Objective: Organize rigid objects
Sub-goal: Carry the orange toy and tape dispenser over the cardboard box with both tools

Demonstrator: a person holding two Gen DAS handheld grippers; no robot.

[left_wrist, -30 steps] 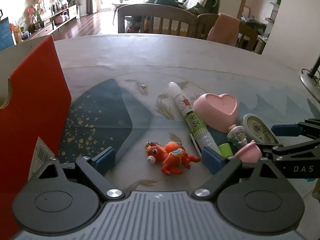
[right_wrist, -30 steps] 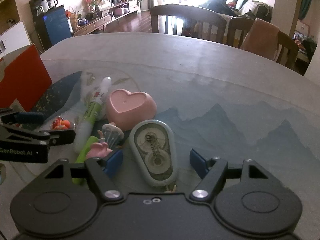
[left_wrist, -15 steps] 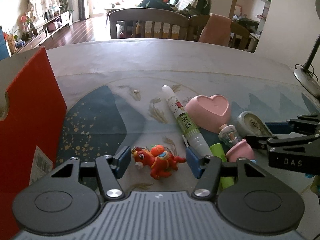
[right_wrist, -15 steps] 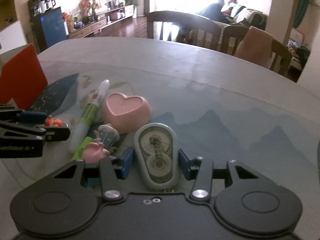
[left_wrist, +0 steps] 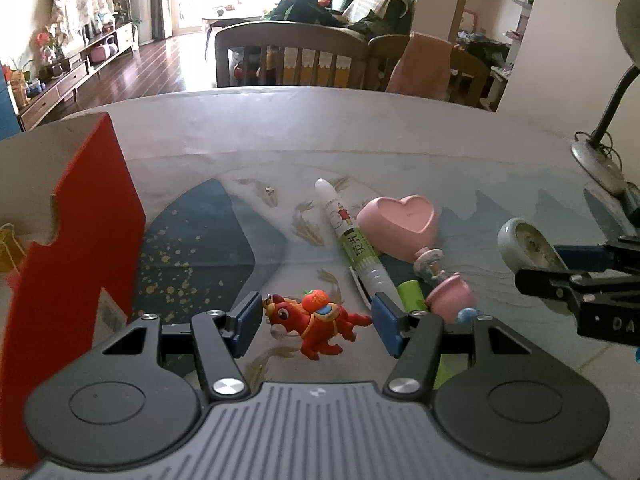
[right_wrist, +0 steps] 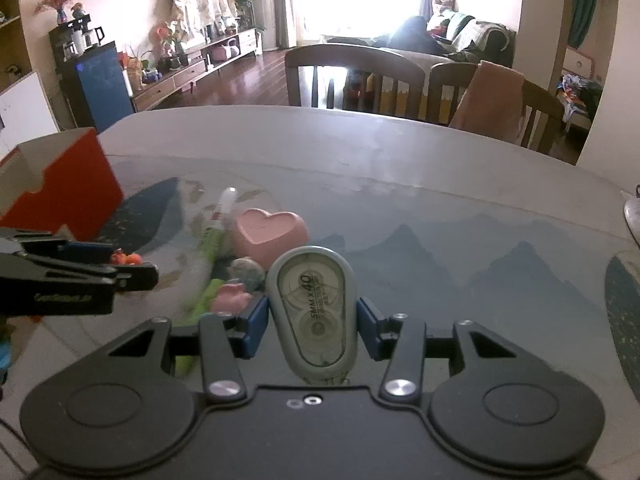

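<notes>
Red box (left_wrist: 76, 216) stands open at table's left edge, likely the drop spot. Right gripper (right_wrist: 312, 326) is clamped on the correction tape dispenser (right_wrist: 314, 312), lifted off the table: light hard plastic, smooth and slippery, best held across its flat sides. Left gripper (left_wrist: 316, 318) has jaws apart around the horse toy (left_wrist: 316, 320) on the table, pads not gripping; small, light, rigid, grab across the body.
</notes>
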